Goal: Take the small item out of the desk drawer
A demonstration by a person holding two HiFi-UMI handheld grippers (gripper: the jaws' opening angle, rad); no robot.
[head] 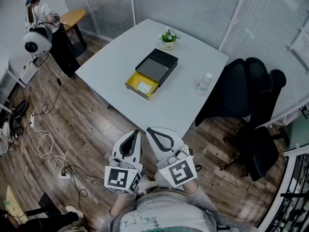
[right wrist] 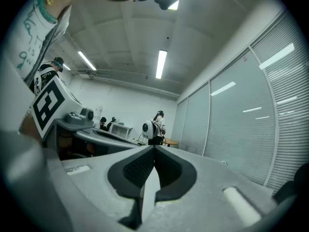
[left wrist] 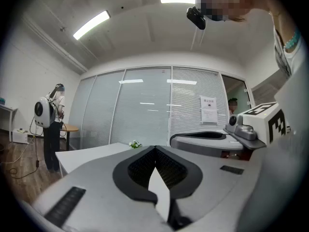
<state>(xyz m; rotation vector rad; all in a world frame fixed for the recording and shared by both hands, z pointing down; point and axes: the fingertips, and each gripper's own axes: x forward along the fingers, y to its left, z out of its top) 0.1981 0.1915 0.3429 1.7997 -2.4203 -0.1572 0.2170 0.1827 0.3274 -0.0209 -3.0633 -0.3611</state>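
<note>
A black desk box (head: 157, 65) stands on the white table (head: 120, 57), its yellow drawer (head: 141, 85) pulled out toward me. Inside the drawer lies a small pale item (head: 144, 87). Both grippers hang level in front of my body, well short of the table's near corner. My left gripper (head: 137, 132) has its jaws closed tip to tip on nothing, and its own view shows the same for the left gripper (left wrist: 154, 149). To its right, the right gripper (head: 149, 129) is shut and empty too, seen in its own view as the right gripper (right wrist: 154, 149).
A small potted plant (head: 168, 37) and a water bottle (head: 204, 83) stand on the table. Black office chairs (head: 251, 105) crowd the right side. Cables and a power strip (head: 64, 173) lie on the wooden floor at left. A person (head: 43, 13) stands at the far left.
</note>
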